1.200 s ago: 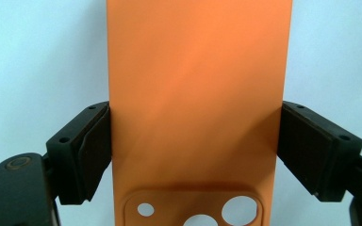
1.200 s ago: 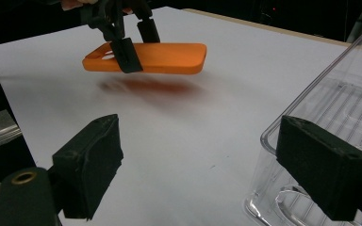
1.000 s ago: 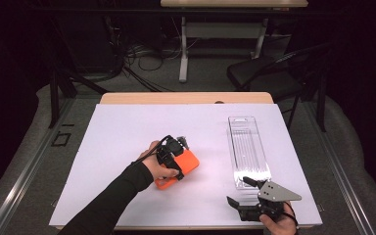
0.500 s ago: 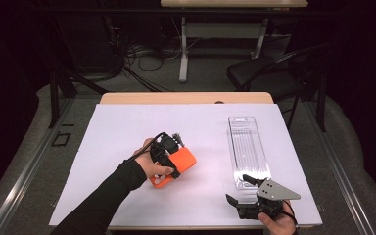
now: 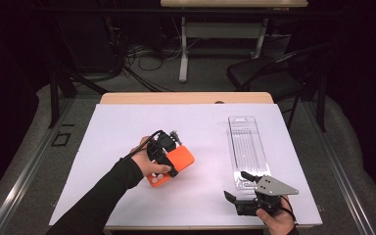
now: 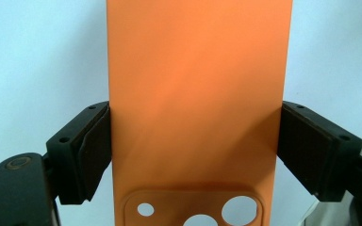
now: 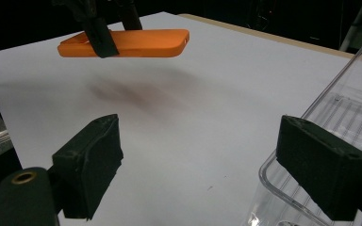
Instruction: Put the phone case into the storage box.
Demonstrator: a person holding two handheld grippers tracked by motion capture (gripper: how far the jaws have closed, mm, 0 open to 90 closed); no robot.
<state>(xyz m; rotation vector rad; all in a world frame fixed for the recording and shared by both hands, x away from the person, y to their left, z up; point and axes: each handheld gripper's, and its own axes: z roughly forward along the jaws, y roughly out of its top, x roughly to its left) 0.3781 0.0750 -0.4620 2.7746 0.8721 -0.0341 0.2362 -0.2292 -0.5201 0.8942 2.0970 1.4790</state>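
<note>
- My left gripper [image 5: 173, 147] is clamped on the orange phone case [image 5: 172, 164]; in the left gripper view both pads [image 6: 96, 148] press on the long edges of the case [image 6: 198, 99], one each side.
- Grip sits near the camera-cutout end: the cutout with its round holes is at the bottom of that view, just below the pads.
- The case is off the surface [image 5: 127, 132]. In the right gripper view it hangs roughly level above the white sheet [image 7: 207, 108], with a soft shadow underneath.
- In the high view the case is left of centre over the surface, with my left hand [image 5: 149, 164] wrapped around the gripper body and the sleeve coming in from the bottom left.
- My right gripper [image 5: 236, 185] is open with nothing between the jaws; the right gripper view shows the jaws spread wide over bare surface.
- It rests low at the near right edge of the surface, held by my right hand [image 5: 274, 219], grey plate on top.
- Clear plastic tray [image 5: 247, 149] lies flat on the right side of the surface, long axis running away from me.
- Its near end is just beside my right gripper: the tray's corner [image 7: 311, 155] passes behind the right-hand jaw. Can't tell whether they touch.
- Case and tray are well apart.
</note>
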